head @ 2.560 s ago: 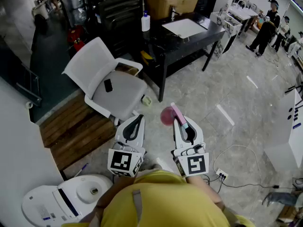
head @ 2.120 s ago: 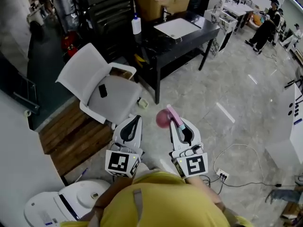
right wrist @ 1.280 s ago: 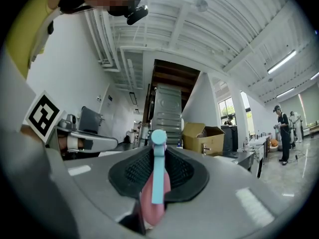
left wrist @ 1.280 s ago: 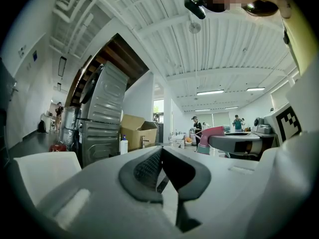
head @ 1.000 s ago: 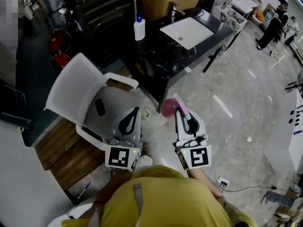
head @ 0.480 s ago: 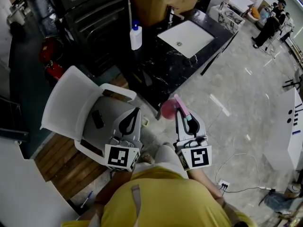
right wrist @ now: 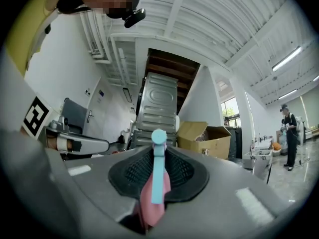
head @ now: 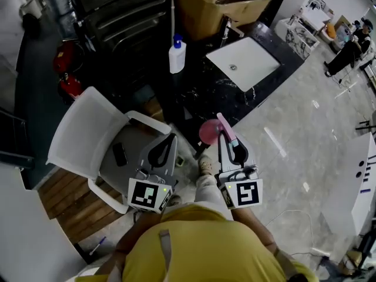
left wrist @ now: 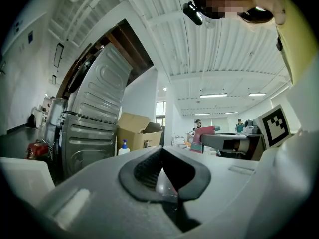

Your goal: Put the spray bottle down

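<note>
Counter (head: pixel 202 101) nearer, white sink (head: pixel 242 63), pink spray bottle (head: pixel 210 131)

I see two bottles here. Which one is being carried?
The pink spray bottle, clamped in the right tool; the white bottle with the blue pump stands on the black counter.

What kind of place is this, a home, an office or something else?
Probably an open workshop or lab hall rather than a home: a black counter with a white sink stands on the bare floor, an open cardboard box by it, a white office chair nearby, people standing farther off.
</note>
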`<action>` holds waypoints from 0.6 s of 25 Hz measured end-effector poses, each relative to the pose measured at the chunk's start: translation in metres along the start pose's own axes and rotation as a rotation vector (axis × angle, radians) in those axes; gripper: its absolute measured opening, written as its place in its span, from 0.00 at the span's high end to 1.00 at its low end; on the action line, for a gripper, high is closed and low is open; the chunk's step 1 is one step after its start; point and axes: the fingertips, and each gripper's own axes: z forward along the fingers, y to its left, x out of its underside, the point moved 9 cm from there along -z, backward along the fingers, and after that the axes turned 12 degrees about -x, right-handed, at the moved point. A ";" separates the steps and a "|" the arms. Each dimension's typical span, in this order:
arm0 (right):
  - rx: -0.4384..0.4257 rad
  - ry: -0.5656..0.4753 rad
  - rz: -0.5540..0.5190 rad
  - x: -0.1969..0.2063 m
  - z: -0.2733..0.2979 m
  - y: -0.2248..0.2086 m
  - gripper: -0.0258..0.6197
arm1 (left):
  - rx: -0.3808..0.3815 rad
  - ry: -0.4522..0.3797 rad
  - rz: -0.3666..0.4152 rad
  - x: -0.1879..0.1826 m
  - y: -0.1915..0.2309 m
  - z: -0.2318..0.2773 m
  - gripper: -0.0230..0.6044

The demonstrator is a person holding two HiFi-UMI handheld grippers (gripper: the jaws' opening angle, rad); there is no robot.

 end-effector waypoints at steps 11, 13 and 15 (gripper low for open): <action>-0.198 0.005 -0.004 0.014 0.087 -0.113 0.86 | -0.109 -0.010 -0.007 0.000 -0.019 0.115 0.96; -0.229 0.007 0.004 0.019 0.099 -0.132 0.86 | -0.143 -0.010 -0.007 0.002 -0.022 0.133 0.96; -0.259 0.009 0.012 0.024 0.110 -0.149 0.87 | -0.170 -0.001 -0.005 0.005 -0.025 0.149 0.96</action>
